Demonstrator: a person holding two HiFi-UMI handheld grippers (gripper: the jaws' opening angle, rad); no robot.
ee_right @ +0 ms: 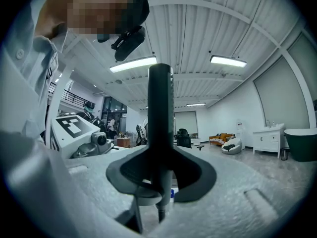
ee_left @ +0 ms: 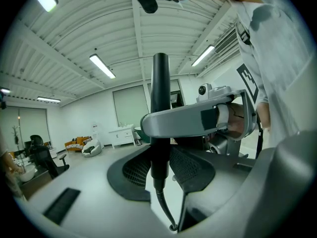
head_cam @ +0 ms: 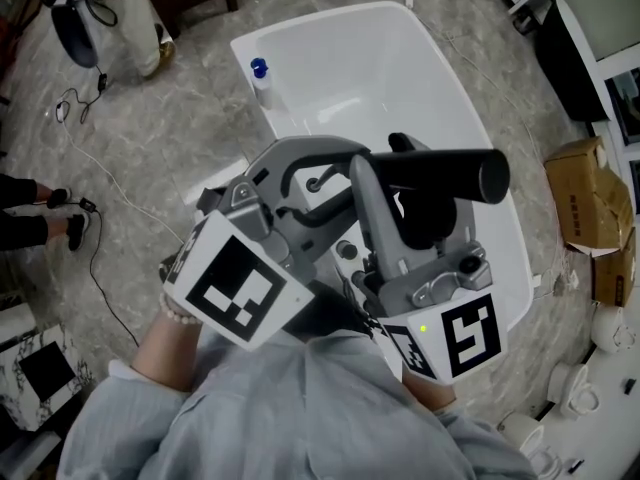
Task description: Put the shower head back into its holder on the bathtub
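A black shower head handle (head_cam: 450,173) lies level above the white bathtub (head_cam: 340,58), close to my chest. Both grippers hold it. In the left gripper view the handle (ee_left: 159,83) stands between the dark pads of my left gripper (ee_left: 159,167), with its hose hanging from the lower end. A jaw of the right gripper (ee_left: 198,119) crosses it higher up. In the right gripper view the same handle (ee_right: 161,108) is pinched in my right gripper (ee_right: 161,175). In the head view the left gripper (head_cam: 320,183) and right gripper (head_cam: 400,183) sit side by side. The holder is hidden behind them.
A blue-capped bottle (head_cam: 260,73) stands on the tub's far left rim. Cardboard boxes (head_cam: 590,198) and white ceramic pieces (head_cam: 570,388) lie to the right. Cables (head_cam: 90,148) trail over the marble floor at left, near another person's feet (head_cam: 150,43).
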